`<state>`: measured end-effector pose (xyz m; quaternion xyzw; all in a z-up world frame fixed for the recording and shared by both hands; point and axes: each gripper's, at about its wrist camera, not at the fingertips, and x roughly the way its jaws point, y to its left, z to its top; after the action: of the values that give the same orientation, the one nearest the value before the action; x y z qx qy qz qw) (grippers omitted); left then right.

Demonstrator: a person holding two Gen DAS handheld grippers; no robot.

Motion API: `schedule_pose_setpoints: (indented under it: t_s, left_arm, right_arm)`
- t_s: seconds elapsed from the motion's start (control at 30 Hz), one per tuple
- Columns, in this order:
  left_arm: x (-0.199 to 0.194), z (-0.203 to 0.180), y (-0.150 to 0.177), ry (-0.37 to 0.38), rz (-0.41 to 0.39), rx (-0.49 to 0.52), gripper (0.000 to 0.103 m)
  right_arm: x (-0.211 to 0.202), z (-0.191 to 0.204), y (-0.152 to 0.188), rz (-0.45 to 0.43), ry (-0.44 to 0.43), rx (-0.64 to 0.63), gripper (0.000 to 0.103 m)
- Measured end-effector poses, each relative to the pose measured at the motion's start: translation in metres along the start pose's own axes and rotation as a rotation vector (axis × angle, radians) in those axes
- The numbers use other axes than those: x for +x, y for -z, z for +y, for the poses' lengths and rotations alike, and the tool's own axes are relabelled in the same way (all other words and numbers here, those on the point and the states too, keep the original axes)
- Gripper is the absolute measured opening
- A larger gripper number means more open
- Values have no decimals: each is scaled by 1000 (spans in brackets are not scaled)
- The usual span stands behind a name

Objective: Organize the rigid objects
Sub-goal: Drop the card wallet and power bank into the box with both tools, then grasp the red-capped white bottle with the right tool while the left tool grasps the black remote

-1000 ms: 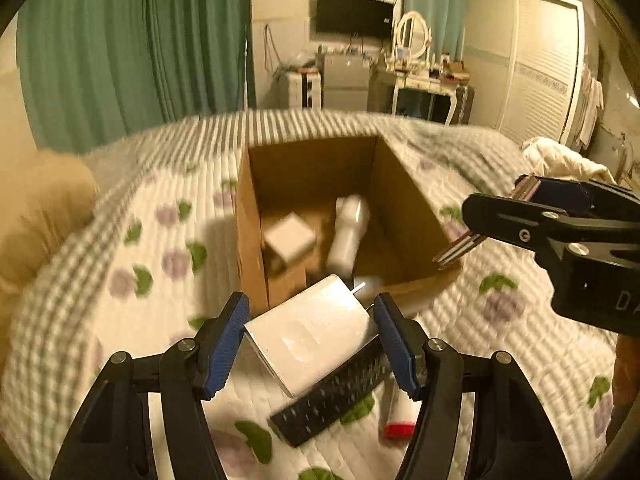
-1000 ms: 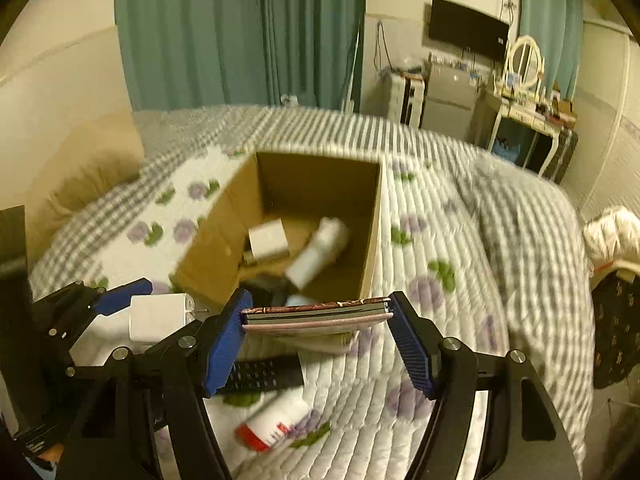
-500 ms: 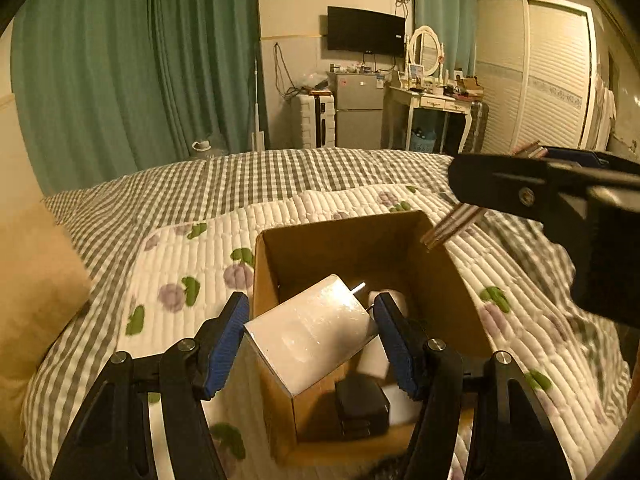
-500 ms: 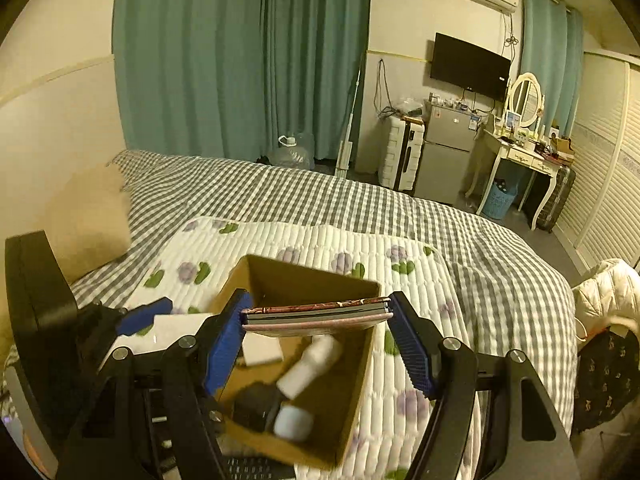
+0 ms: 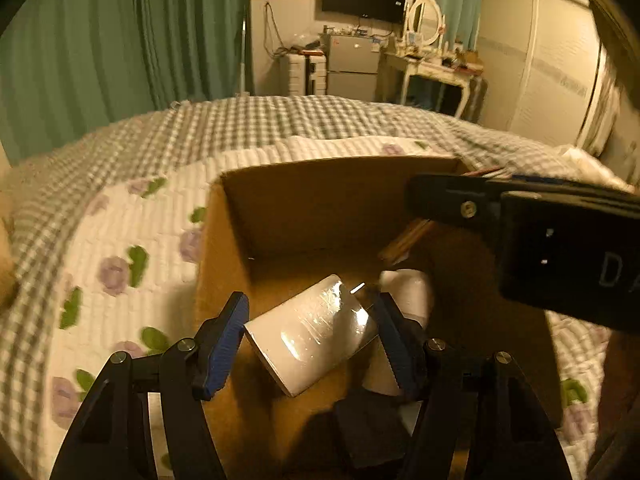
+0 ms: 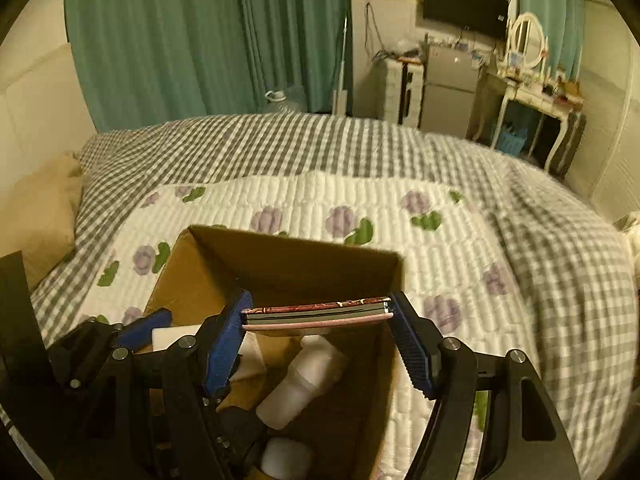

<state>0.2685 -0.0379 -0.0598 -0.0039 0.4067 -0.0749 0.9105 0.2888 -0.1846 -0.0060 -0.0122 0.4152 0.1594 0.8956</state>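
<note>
Left gripper [image 5: 314, 330] hangs over the cardboard box [image 5: 320, 208], jaws clamped on a white box [image 5: 310, 340] wrapped in glossy film, tilted. Right gripper [image 6: 318, 316] is above the box's right side, jaws clenched flat on a thin pink-edged case [image 6: 316, 314]. Its body shows a partial "D" marking. A white bottle [image 6: 300, 388] lies on the box floor, near its front edge.

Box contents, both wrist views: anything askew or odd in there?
Nothing damaged or spilled. The white bottle lies on its side in the cardboard box, loosely piled with other items. The left gripper holds a white box tilted; the right gripper holds a flat pink case level.
</note>
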Motion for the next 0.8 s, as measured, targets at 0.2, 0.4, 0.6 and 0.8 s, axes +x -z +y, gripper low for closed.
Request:
schedule_pose_setpoints:
  t_s: [0.2, 0.4, 0.6, 0.8]
  left_arm:
    - [-26, -3, -1, -10, -48, 1, 88]
    - [-86, 2, 12, -38, -99, 19, 97]
    - [-148, 8, 48, -71, -162, 31, 103]
    - [-169, 8, 100, -63, -149, 22, 103]
  right_arm:
    - [-30, -3, -6, -67, 19, 12, 81]
    - [-99, 6, 2, -113, 117, -44, 89]
    - [-161, 18, 49, -104, 149, -81, 89]
    - [-165, 42, 120, -3, 146, -120, 89]
